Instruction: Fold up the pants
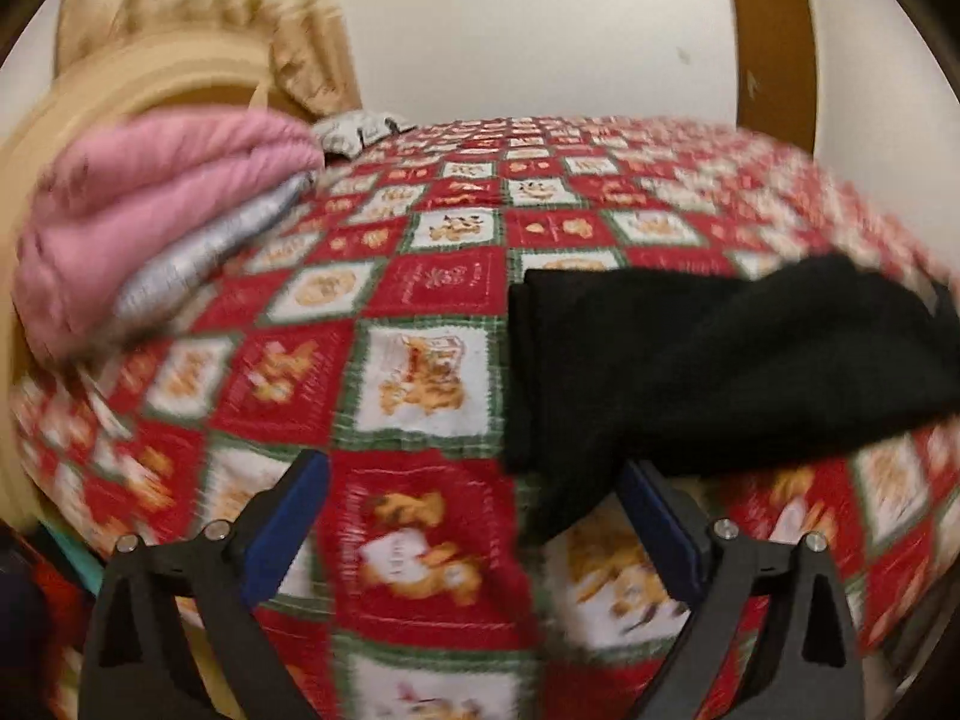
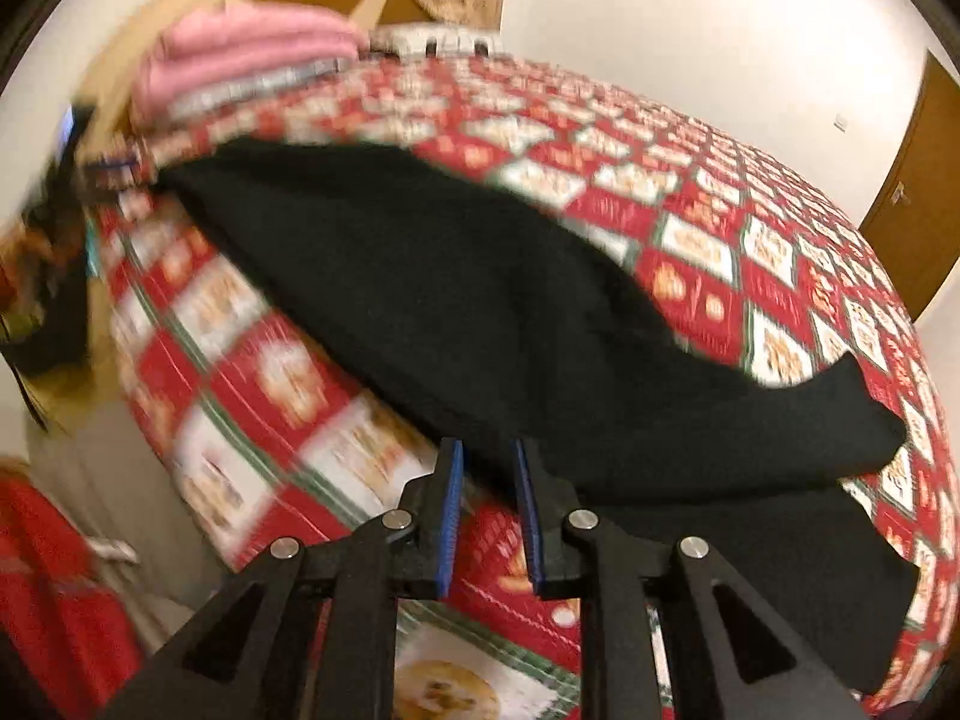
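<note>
Now we are at the point where the fold is laid down and must be tidied. The black pants (image 1: 720, 360) lie on the bed, on the red and white checked bedspread (image 1: 420, 276), close to its near edge; in the right wrist view the pants (image 2: 450, 312) stretch as a long dark band from upper left to lower right, with a second layer underneath at the right end.

To do this step well, we think the edges should be matched before pressing: one layer should sit straight over the other, and any bulge pushed flat toward the ends. The cloth is soft and dark, so layers are hard to tell apart; we should take hold at a clear edge, not in the middle.

Our left gripper (image 1: 474, 492) has its jaws spread wide with nothing between them; it points down at the bedspread, with the end of the pants just beside its right finger. Our right gripper (image 2: 489, 480) has its jaws only a little apart, tips at the near edge of the pants, and no cloth seems pinched. A pink folded blanket (image 1: 162, 222) lies well apart.
</note>
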`<state>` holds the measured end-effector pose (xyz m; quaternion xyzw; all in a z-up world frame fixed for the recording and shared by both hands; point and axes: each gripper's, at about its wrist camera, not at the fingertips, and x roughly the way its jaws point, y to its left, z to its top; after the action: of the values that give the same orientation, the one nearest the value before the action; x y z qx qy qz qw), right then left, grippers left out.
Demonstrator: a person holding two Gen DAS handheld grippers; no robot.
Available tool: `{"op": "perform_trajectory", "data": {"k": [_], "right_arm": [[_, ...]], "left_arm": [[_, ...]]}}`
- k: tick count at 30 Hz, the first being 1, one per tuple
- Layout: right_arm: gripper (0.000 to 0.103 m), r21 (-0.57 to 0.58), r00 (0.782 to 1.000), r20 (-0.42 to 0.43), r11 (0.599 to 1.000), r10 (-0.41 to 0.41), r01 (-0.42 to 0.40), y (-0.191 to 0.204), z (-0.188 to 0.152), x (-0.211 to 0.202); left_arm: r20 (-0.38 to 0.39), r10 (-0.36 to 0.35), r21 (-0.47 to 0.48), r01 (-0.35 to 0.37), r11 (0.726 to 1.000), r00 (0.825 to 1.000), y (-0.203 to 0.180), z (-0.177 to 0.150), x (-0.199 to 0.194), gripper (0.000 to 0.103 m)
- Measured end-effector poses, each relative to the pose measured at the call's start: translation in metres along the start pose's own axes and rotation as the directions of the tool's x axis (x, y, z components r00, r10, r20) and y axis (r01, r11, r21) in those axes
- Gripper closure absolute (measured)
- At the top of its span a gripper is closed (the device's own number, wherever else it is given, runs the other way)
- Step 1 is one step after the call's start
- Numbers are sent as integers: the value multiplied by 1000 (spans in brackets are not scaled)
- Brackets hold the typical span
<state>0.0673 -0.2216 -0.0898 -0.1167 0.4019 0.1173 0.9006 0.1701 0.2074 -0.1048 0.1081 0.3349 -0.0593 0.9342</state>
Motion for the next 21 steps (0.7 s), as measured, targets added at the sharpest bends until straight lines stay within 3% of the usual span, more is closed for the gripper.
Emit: {"op": "perform_trajectory", "data": {"k": [2, 4, 7, 12, 14, 16, 18, 21], "right_arm": [[83, 41, 998, 54, 999, 24, -27, -1, 15, -9], [83, 72, 995, 90, 996, 52, -58, -1, 28, -11], [83, 95, 990, 127, 993, 59, -71, 6, 46, -5], [83, 126, 987, 136, 987, 80, -98, 19, 58, 17], [83, 140, 990, 128, 987, 54, -72, 21, 61, 32], [83, 174, 992, 116, 982, 56, -75, 21, 62, 49], [83, 208, 994, 87, 974, 72, -89, 20, 59, 64], [83, 273, 994, 44, 956, 101, -109, 18, 46, 79]], "left_arm": [[6, 42, 77, -42, 996, 999, -5, 3, -1, 2], [-9, 66, 84, -65, 994, 998, -1, 8, 4, 2], [-38, 1, -73, -3, 997, 999, 19, 19, 2, 2], [-12, -127, -265, 120, 957, 992, 31, 15, -24, 3], [17, -177, -324, 173, 930, 984, 28, 7, -34, 4], [26, -263, -387, 253, 887, 964, 20, 1, -32, 7], [32, -309, -426, 293, 856, 950, 12, 2, -23, 15], [2, -404, -534, 342, 773, 915, 0, 1, 4, 20]]}}
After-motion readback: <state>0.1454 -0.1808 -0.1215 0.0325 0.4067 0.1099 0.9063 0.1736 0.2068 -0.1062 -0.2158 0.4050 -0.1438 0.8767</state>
